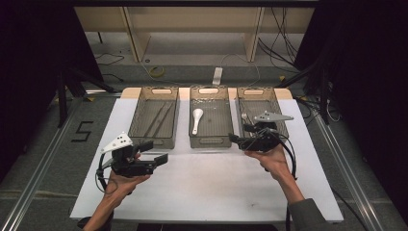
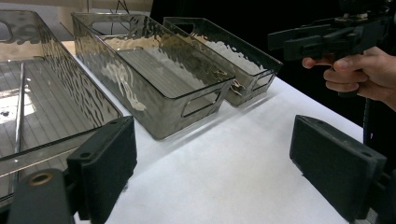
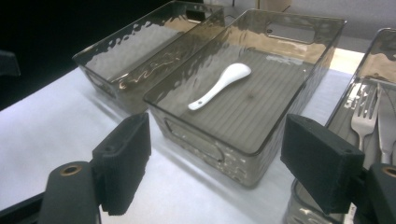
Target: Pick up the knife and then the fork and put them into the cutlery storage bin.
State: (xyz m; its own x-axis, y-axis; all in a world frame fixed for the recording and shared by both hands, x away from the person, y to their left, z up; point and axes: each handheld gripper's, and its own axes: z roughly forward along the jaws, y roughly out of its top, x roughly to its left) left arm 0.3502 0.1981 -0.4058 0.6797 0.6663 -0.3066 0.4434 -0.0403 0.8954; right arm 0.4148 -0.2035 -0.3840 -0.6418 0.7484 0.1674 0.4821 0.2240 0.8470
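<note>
Right gripper [image 1: 239, 138] released, held at near end of right tray [image 1: 284, 126]; fork [image 3: 365, 116] lies just ahead-right inside. Left gripper [image 1: 155, 152] released, idle. Jaws best lowered astride fork handle.

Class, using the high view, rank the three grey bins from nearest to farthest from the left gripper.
1. The left bin, just ahead of the left gripper, holding thin sticks.
2. The middle bin, farther toward the centre, holding a white spoon.
3. The right bin, at the far side, beside the right gripper.
</note>
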